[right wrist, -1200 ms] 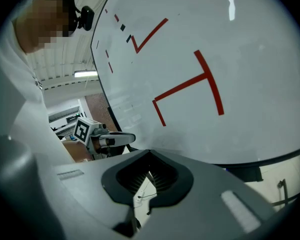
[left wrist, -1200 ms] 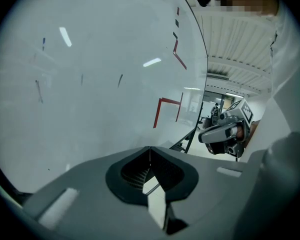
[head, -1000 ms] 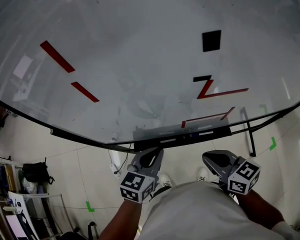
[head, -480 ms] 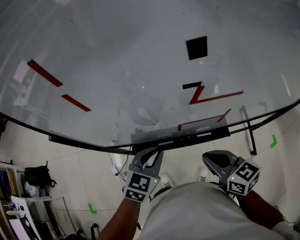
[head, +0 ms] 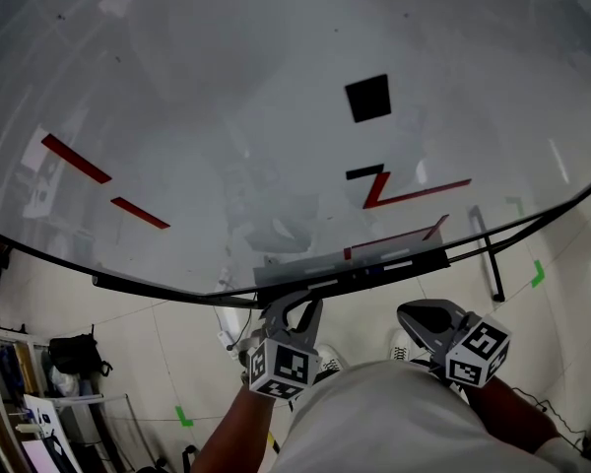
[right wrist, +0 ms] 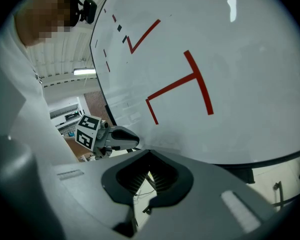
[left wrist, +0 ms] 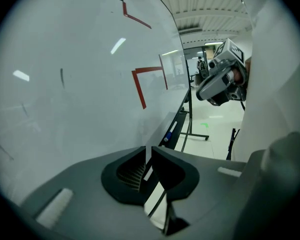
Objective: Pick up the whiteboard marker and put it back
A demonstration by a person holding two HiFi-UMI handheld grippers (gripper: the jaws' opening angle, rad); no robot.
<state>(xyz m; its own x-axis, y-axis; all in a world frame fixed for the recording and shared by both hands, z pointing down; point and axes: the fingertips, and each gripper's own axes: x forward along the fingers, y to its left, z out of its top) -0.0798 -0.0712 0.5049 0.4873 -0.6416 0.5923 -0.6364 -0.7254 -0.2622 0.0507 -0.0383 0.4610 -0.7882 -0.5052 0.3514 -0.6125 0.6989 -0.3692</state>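
A whiteboard marker [left wrist: 169, 132], white with a blue cap, lies on the dark tray [left wrist: 177, 121] along the whiteboard's [head: 276, 116] lower edge. In the head view the marker [head: 384, 265] is small on the tray [head: 305, 276]. My left gripper [head: 294, 302] is just below the tray's left part, its jaws together with nothing between them; its own view shows the jaws [left wrist: 149, 156] pointing along the tray, short of the marker. My right gripper [head: 406, 313] hangs lower at the right, apart from the tray, shut and empty [right wrist: 150, 176].
The board carries red lines [head: 414, 193] and black squares [head: 368, 98]. A black stand leg [head: 492, 264] runs down at the right. Green tape marks [head: 538, 274] are on the tiled floor. A shelf and a dark bag [head: 64, 348] stand at the lower left.
The left gripper has crept up and slightly right, closer under the tray. The board's marks have slid left and down in the head view. The right gripper has barely moved.
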